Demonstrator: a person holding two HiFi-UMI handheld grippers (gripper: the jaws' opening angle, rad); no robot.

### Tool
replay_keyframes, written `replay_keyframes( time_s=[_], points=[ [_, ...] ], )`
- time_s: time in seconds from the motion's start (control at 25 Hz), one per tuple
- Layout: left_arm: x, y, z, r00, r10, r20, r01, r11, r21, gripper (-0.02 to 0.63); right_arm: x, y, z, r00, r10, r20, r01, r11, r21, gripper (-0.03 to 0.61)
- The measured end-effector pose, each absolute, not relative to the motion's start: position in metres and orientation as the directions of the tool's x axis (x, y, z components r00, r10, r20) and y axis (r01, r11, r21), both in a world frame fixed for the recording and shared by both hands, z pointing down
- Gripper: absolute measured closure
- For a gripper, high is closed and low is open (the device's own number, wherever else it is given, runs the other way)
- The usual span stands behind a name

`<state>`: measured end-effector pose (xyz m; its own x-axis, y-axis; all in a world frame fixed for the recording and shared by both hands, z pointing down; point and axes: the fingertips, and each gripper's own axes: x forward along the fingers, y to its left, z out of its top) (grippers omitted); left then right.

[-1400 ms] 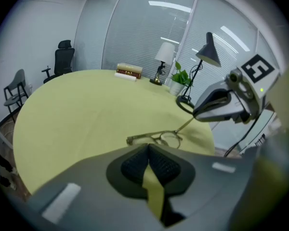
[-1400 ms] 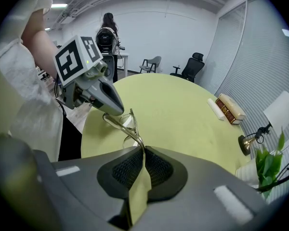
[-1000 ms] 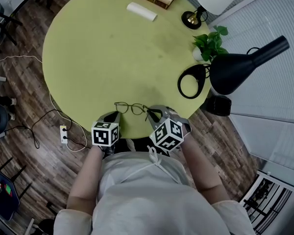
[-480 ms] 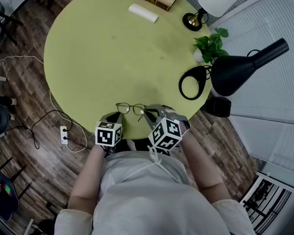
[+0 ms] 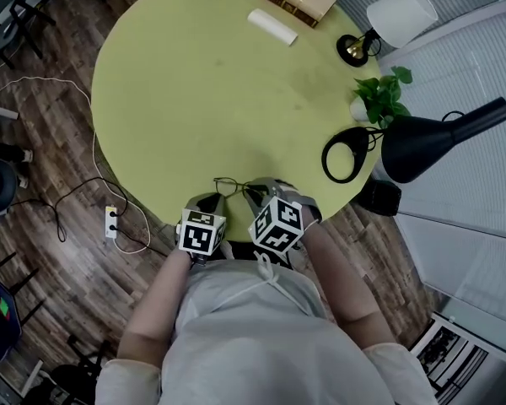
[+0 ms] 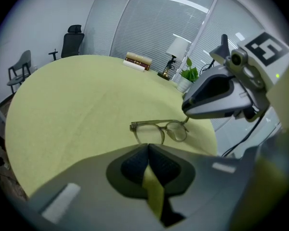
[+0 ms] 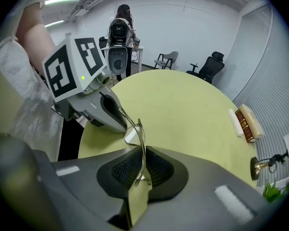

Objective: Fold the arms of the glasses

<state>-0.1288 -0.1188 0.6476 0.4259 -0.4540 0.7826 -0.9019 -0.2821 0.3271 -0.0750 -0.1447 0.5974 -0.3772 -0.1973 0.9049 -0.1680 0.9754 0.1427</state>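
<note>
My right claw point(image 7: 142, 154) has just slid along the near edge of the table point(image 5: 194, 83), toward my left claw point(image 5: 209, 201). It is closed almost all the way. Its pads pinch the glasses point(image 5: 236, 186) at their right end, where the thin arm meets the frame. In the right gripper view that wire stands up straight between the pads. I think this means the right arm is swinging in toward the lenses. So the first fold looks started, but not finished.

My left claw sits at the same near edge of the table, with its jaws pressed together. In the left gripper view I see nothing between them. The other arm of the glasses runs back toward their tips, and I cannot tell if they touch it. That arm does not look folded yet, so I judge it comes next.

The glasses are on the table, just in from its near edge, in front of both claws.

A second ago the two marker cubes were farther apart over that edge. Now they are close together. The left claw is where it was, and the glasses are still at the same part of the table's edge.
</note>
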Motion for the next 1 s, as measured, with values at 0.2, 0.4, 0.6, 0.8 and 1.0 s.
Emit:
replay_keyframes(
  time_s=[0.2,0.4,0.6,0.8,1.0],
  points=[
    [-0.130,-0.119,0.647,0.426,-0.456,0.781,-0.901,-0.289,0.323,0.607,-0.087,-0.146,0.609,-0.372,-0.173,0.912,-0.157,0.980,0.122,0.549],
    [-0.132,-0.119,0.648,0.445,-0.440,0.780,-0.893,-0.282,0.351,0.607,-0.095,-0.149,0.619,-0.379,-0.145,0.914,-0.167,0.982,0.086,0.557],
    [-0.131,-0.120,0.648,0.440,-0.444,0.780,-0.895,-0.283,0.344,0.607,-0.097,-0.149,0.628,-0.385,-0.121,0.915,-0.145,0.987,0.069,0.557],
    [-0.134,-0.120,0.649,0.426,-0.456,0.781,-0.901,-0.288,0.324,0.607,-0.100,-0.151,0.631,-0.379,-0.109,0.919,-0.116,0.991,0.070,0.557],
    [-0.134,-0.118,0.651,0.426,-0.460,0.779,-0.901,-0.290,0.322,0.607,-0.102,-0.149,0.635,-0.359,-0.120,0.926,-0.081,0.992,0.097,0.555]
  ],
)
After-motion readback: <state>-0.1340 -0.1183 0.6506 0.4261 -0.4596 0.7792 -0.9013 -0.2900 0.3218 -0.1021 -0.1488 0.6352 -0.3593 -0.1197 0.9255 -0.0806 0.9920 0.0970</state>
